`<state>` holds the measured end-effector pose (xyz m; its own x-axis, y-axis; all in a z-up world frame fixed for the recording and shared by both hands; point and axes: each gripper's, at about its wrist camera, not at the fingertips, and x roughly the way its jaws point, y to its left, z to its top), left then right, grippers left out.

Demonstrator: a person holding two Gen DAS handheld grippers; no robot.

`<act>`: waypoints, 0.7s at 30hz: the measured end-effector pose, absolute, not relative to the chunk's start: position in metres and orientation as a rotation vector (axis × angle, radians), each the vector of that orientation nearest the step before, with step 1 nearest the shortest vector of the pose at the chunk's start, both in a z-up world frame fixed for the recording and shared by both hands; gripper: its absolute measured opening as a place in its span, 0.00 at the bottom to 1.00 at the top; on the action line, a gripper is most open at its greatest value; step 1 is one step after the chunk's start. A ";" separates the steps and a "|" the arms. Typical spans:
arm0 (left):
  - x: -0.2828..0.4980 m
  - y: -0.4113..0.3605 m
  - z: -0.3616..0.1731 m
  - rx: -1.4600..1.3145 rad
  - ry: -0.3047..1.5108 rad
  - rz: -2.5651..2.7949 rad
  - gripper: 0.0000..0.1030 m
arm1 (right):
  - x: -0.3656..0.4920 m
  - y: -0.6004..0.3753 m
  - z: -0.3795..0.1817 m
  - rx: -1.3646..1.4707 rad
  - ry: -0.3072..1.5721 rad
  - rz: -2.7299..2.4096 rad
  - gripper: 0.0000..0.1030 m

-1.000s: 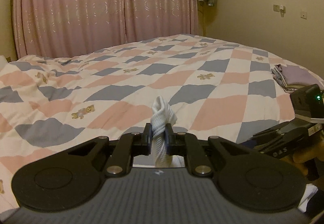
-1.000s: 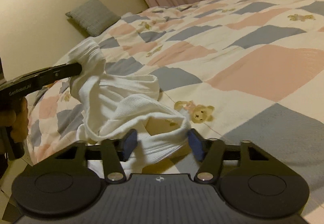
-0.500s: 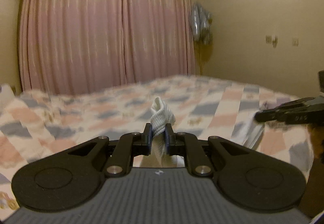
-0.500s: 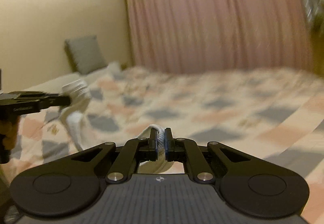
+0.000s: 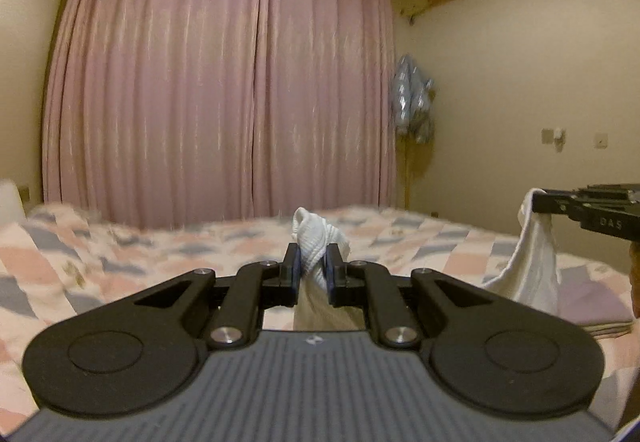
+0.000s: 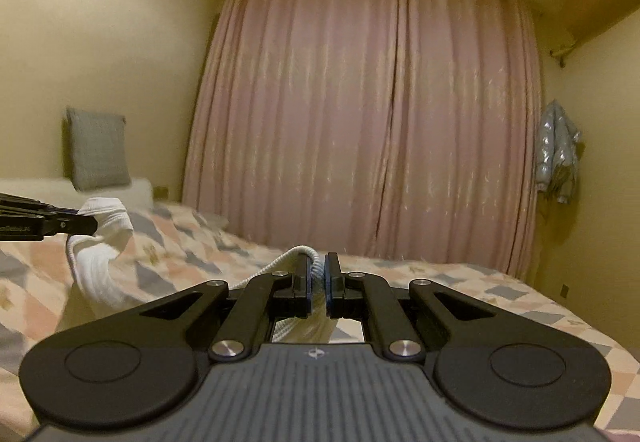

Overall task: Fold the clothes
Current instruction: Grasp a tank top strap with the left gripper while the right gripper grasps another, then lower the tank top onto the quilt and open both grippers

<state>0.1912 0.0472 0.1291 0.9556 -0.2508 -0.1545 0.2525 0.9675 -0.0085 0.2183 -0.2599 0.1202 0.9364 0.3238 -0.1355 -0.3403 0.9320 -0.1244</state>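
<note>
White garment (image 5: 318, 242) hangs above the bed (image 5: 120, 262); left gripper (image 5: 312, 268) and right gripper (image 6: 318, 278) fingers both clamp it.

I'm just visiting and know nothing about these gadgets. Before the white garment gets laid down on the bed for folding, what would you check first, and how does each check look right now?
1. Left gripper clamped on the white garment: ok, a bunch of fabric sits between its closed jaws.
2. Right gripper clamped on the garment: ok, a ribbed edge is pinched there.
3. Garment lifted off the bed: cannot tell, its lower part hangs out of sight.
4. Garment spread flat between the grippers: not ok, it hangs bunched and twisted.
5. Free bedspread ahead to lay it on: ok.
6. Folded clothes at the bed's right edge kept apart: cannot tell, the hanging fabric overlaps them in view.
</note>
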 end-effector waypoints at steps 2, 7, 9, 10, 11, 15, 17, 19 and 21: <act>0.231 0.044 0.103 -0.001 0.215 -0.242 0.09 | 0.266 -0.249 0.092 -0.172 0.183 0.337 0.06; 0.334 0.052 0.011 -0.080 0.443 -0.223 0.18 | 0.371 -0.222 -0.003 -0.252 0.433 0.373 0.19; 0.353 0.061 -0.016 -0.096 0.500 -0.196 0.21 | 0.385 -0.222 -0.031 -0.215 0.516 0.371 0.24; 0.355 0.069 -0.024 -0.115 0.506 -0.187 0.23 | 0.383 -0.226 -0.039 -0.181 0.526 0.377 0.26; 0.355 0.075 -0.028 -0.130 0.503 -0.187 0.26 | 0.382 -0.229 -0.044 -0.162 0.525 0.379 0.33; 0.338 0.097 -0.042 -0.147 0.532 -0.166 0.34 | 0.363 -0.247 -0.051 -0.074 0.544 0.374 0.40; 0.314 0.110 -0.038 -0.163 0.550 -0.168 0.34 | 0.340 -0.262 -0.048 -0.006 0.558 0.371 0.41; 0.293 0.118 -0.041 -0.180 0.576 -0.174 0.34 | 0.313 -0.275 -0.047 0.024 0.569 0.383 0.41; 0.277 0.123 -0.046 -0.206 0.612 -0.200 0.34 | 0.289 -0.279 -0.051 0.034 0.580 0.395 0.41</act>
